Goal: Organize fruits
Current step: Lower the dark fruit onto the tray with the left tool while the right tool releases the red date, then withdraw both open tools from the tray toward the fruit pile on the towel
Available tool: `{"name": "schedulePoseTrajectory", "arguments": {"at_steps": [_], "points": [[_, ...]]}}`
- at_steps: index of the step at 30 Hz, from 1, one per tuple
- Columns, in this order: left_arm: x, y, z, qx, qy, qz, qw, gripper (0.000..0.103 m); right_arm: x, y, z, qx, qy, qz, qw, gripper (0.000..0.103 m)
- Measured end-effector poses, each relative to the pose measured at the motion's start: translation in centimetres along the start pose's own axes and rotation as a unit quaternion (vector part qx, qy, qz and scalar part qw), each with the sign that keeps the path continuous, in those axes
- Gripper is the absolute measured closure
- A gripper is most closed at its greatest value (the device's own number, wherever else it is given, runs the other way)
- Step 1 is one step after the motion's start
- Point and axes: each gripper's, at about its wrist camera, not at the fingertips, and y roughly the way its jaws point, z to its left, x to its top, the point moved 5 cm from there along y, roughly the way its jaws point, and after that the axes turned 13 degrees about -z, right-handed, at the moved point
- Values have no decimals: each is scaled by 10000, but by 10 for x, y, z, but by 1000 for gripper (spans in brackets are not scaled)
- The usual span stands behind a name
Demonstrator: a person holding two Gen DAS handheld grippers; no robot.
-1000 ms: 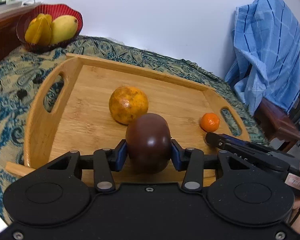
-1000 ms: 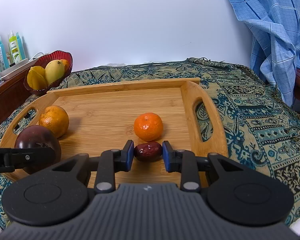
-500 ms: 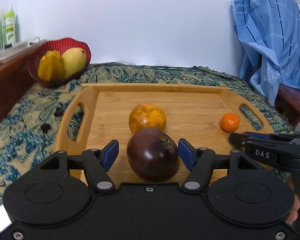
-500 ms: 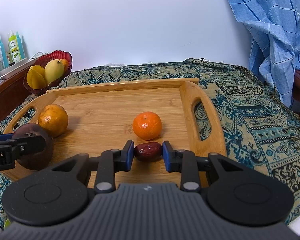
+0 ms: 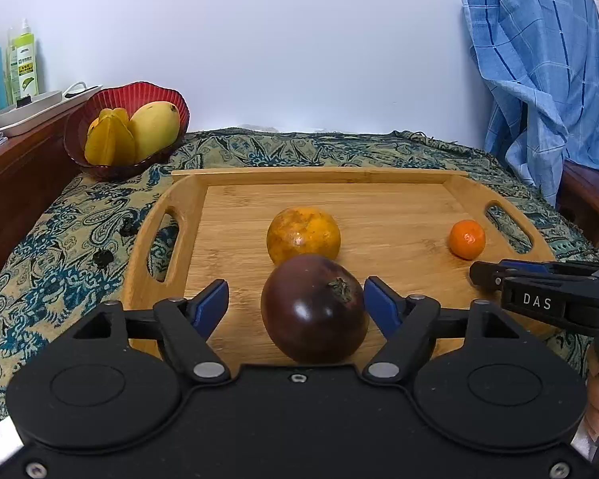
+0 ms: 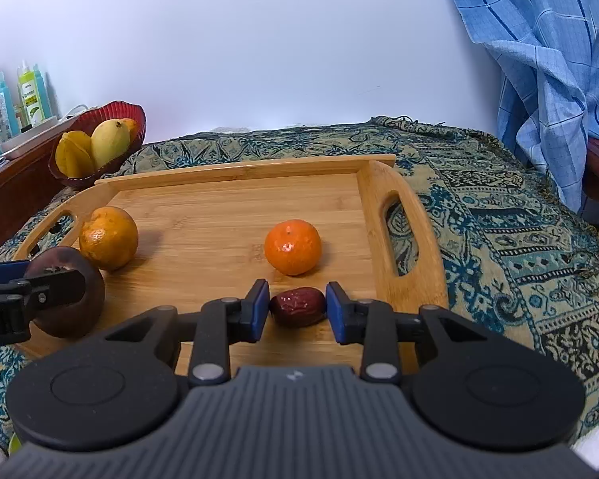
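In the left wrist view, the left claw (image 5: 295,299) points down at the wooden tray (image 5: 379,215). The big dark purple fruit (image 5: 314,308) sits on the tray right between the two blue pads (image 5: 211,303). The jaws are opening, and neither pad presses on the fruit now; there is a clear gap on the left and a thin one on the right. The fruit is round, so it has no long side. Just behind it sits the big orange (image 5: 303,234), very close, maybe touching. The small tangerine (image 5: 467,238) is well apart on the right, near the right claw (image 5: 495,273). I think this claw can pull straight back, away from both fruits.

In the right wrist view, the right claw (image 6: 297,306) points down at the near edge of the tray (image 6: 239,183). The little red date (image 6: 298,306) lies on the tray between the pads. Its long side runs across, from pad to pad. The jaws are opening and small gaps show at both ends, so the date is let go. The tangerine (image 6: 292,246) sits just behind it. The left claw (image 6: 32,287) is at the far left, by the purple fruit (image 6: 66,293).
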Motion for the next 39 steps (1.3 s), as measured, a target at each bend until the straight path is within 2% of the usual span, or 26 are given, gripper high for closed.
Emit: {"name": "schedulePoseTrajectory", "arguments": {"at_steps": [5,8,10,12,13,20,28,39], "points": [[-2,-1,-1,52,96,6,9999,22,0,-2,0,13,8,-19,10000,56],[-2,-1,-1,62,98,17,9999,20,1,-4,-1,19,27,-57,10000,48],[-2,-2,0,76,90,22,9999,18,1,-6,-2,31,42,-70,10000,47],[-4,0,1,56,116,123,9998,10,1,-7,-2,34,46,-82,9999,45],[-7,1,1,61,146,184,9997,9,1,-8,-2,43,43,-94,9999,44],[-17,-1,-1,112,312,218,9992,8,2,-16,-1,93,-43,-221,9997,36],[-16,-15,-1,79,281,96,9995,5,2,-30,0,87,-108,-418,9990,19],[-24,-52,-10,-73,353,-66,9993,1,-11,-66,7,135,-140,-682,9975,12]]}}
